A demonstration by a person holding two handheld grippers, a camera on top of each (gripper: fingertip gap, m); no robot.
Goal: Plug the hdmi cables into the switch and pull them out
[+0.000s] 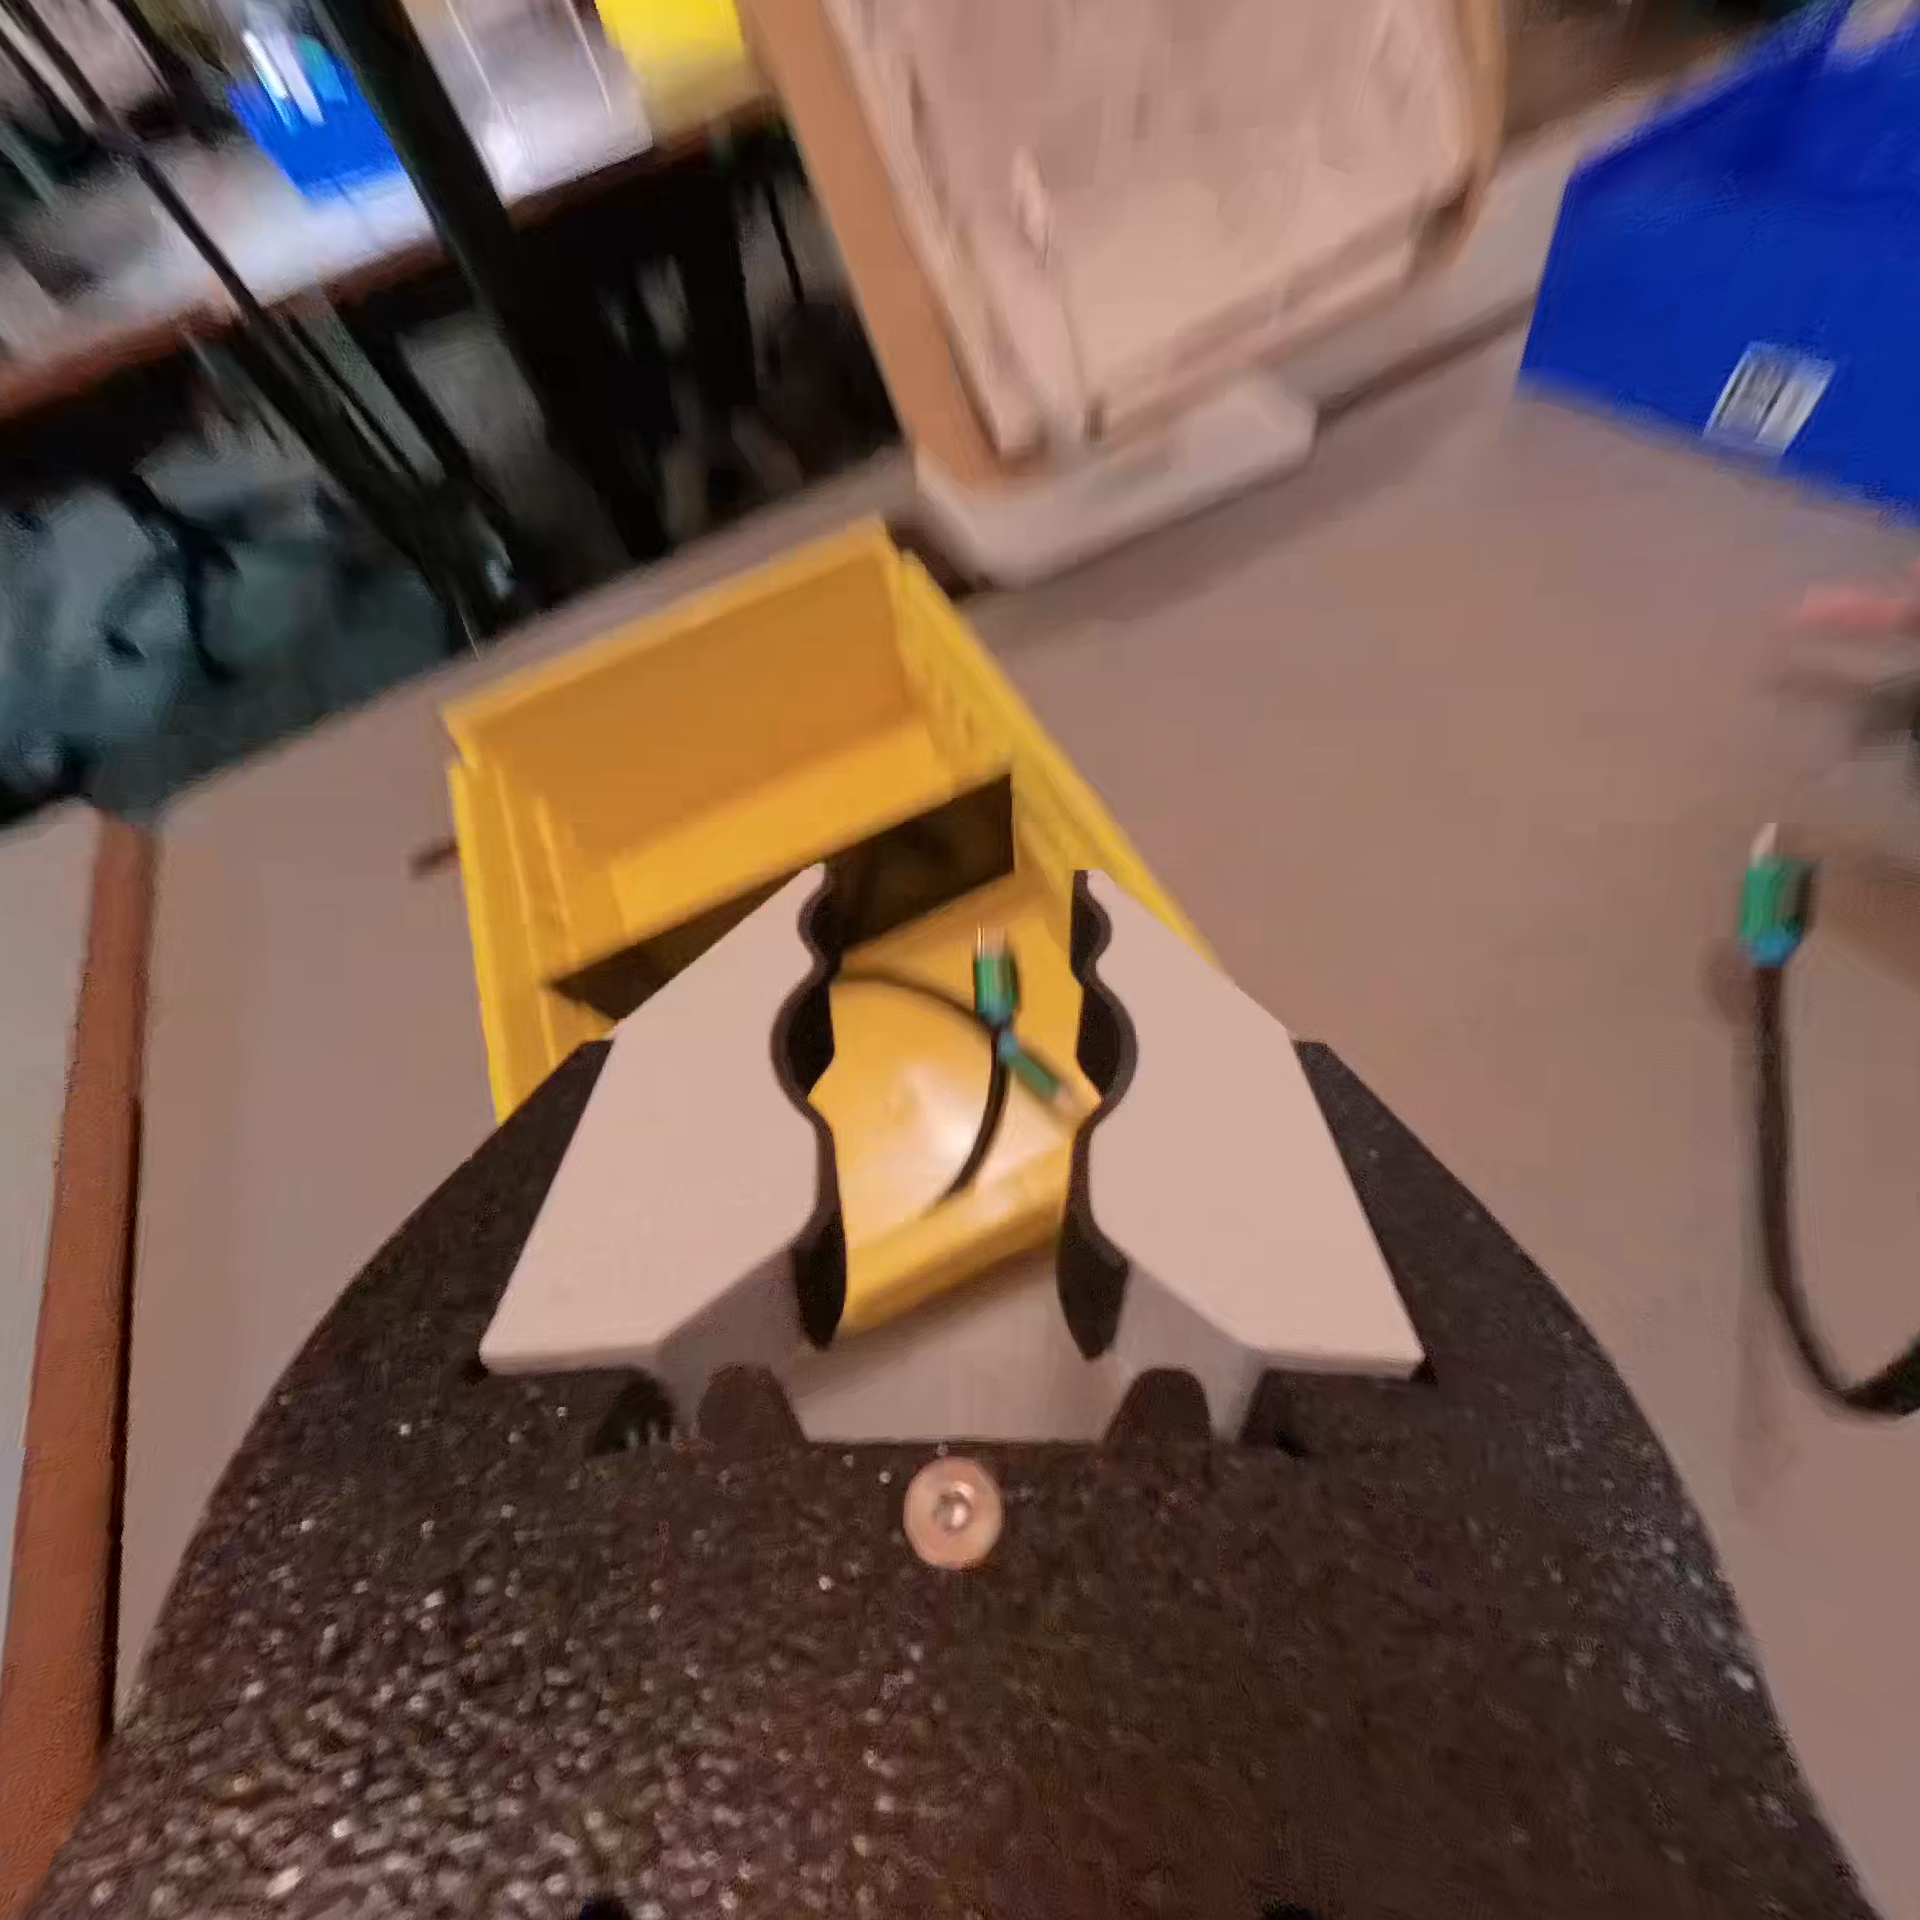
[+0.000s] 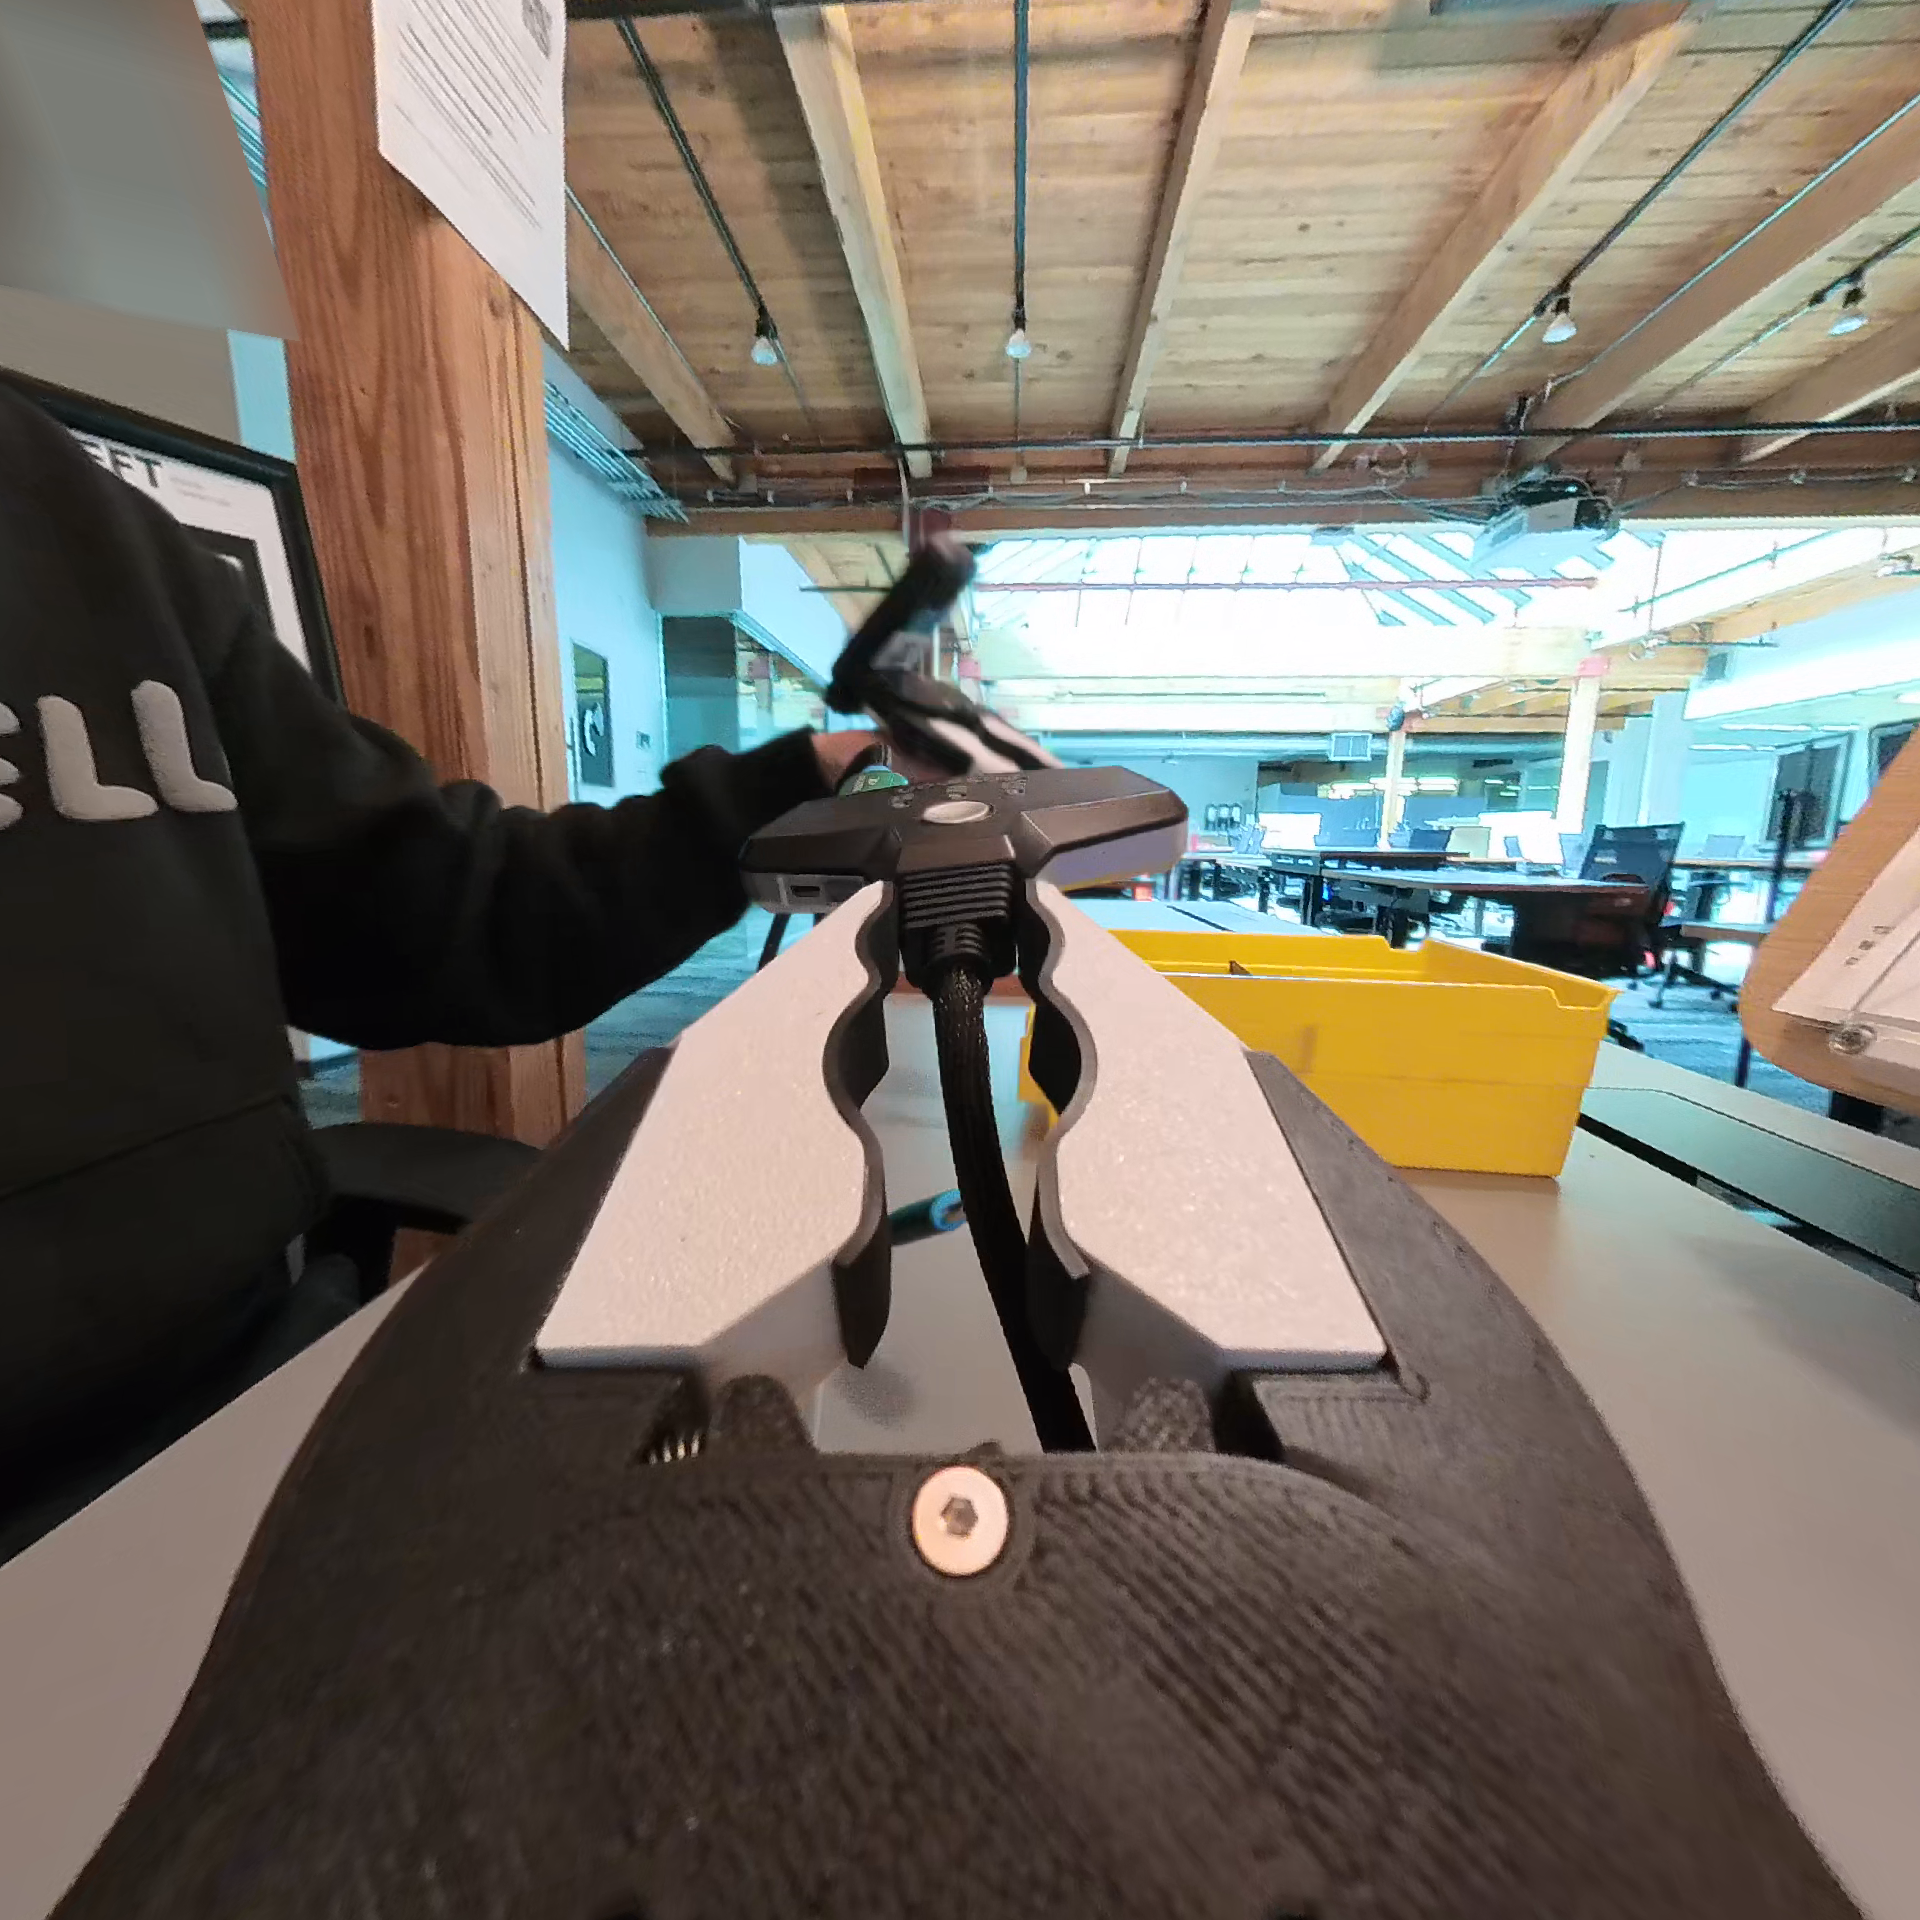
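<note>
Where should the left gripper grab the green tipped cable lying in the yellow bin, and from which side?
Probably by the green plug body, not the thin black cord. The plug is the stiffest, widest part, and it lies on the floor of the yellow bin pointing away from the camera. Come down from above through the open top, since the walls block the sides, with the open left gripper straddling the plug's width.

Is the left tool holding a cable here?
No. The left tool is open and empty above the yellow bin, where a cable lies loose.
</note>
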